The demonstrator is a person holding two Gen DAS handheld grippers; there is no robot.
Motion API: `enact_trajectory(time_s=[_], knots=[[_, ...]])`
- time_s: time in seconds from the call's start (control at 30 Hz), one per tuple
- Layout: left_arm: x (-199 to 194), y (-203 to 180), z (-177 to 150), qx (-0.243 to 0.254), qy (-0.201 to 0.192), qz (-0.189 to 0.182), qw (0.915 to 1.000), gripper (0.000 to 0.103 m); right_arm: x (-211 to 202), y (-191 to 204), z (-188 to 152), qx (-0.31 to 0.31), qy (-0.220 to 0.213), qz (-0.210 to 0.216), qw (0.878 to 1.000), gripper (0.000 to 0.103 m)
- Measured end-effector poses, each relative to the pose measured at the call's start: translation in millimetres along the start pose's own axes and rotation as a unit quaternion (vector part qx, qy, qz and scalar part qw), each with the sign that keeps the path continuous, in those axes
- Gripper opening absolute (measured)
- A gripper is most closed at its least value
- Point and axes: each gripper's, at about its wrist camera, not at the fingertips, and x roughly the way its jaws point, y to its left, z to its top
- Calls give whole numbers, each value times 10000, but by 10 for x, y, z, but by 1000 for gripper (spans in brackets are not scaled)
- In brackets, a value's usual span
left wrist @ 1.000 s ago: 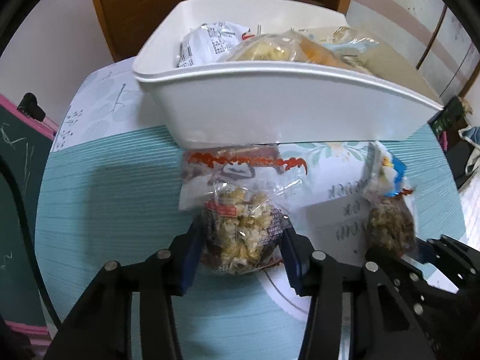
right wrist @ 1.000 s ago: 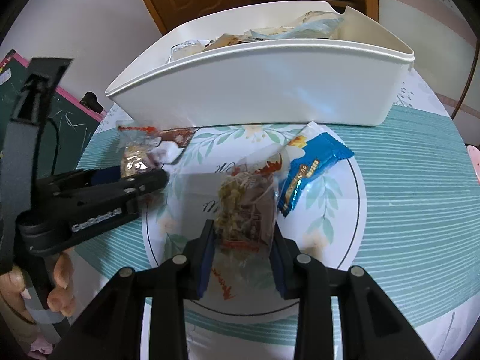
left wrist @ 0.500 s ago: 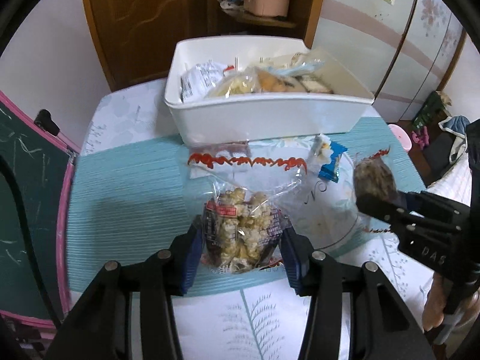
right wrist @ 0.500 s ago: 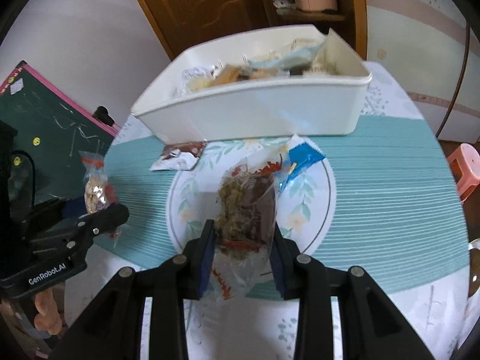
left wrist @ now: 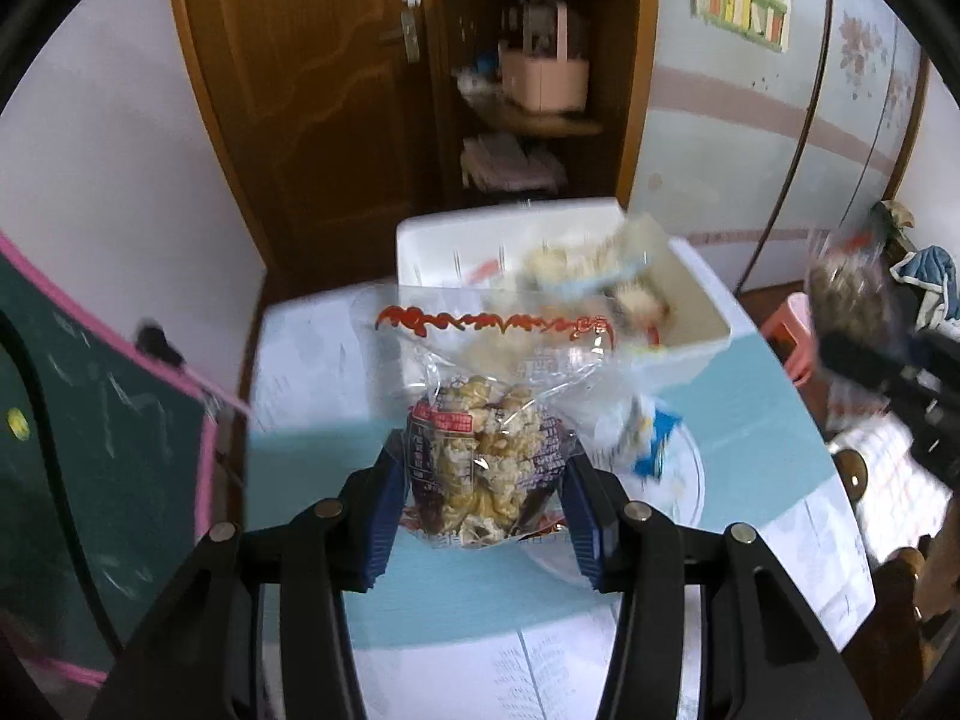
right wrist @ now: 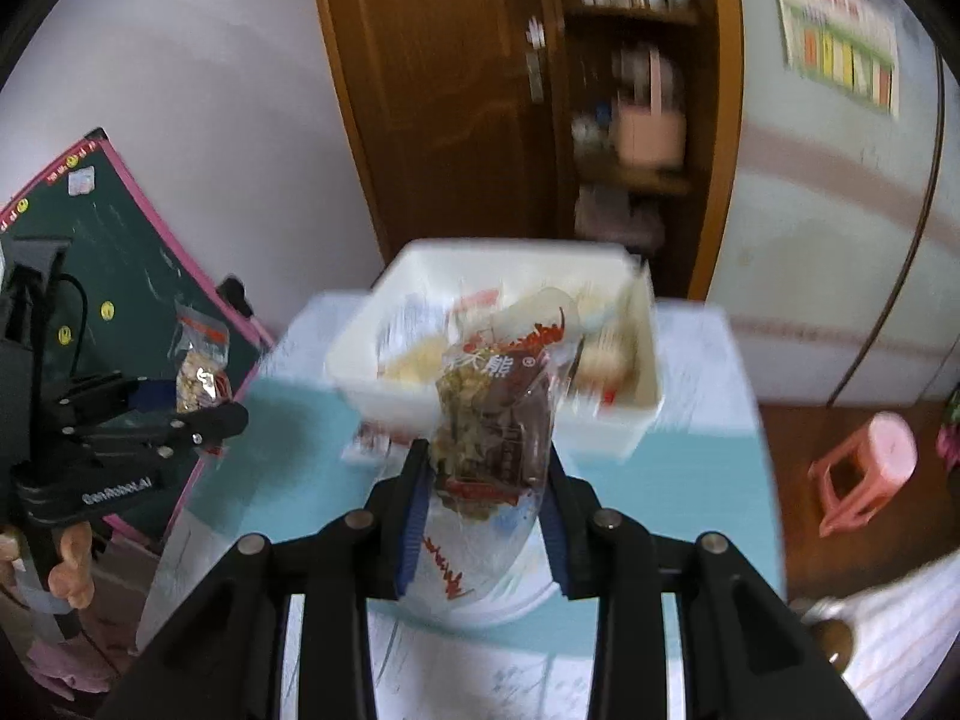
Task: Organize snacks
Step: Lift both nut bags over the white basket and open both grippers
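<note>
Two grippers, left gripper (left wrist: 483,495) and right gripper (right wrist: 483,504), each clamp a snack bag (left wrist: 486,456) above the table (left wrist: 750,420), short of the white bin (left wrist: 699,330).

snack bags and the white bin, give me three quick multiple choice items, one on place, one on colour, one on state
1. Where is the white bin?
A. on the floor
B. on the table, beyond the held bags
C. on the shelf

2. What colour is the small wrapper lying on the table?
A. blue
B. black
C. purple

3. What is the left tool doing?
A. open and empty
B. shut with nothing in it
C. shut on a clear snack bag

Answers:
1 B, the bin stands on the far part of the table in both wrist views.
2 A, it shows blue beside the left tool.
3 C, its pads press on the bag's sides; the right tool likewise clamps a brown snack bag.
</note>
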Motion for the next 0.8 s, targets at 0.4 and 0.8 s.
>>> enact_trajectory(time_s=[0.4, 0.8], knots=[[-331, -42, 1007, 333, -800, 695, 9938, 47, -347, -116, 1399, -290, -840, -560, 9945, 34], [238, -53, 1204, 303, -970, 925, 9905, 47, 348, -256, 1483, -139, -454, -492, 9977, 34]])
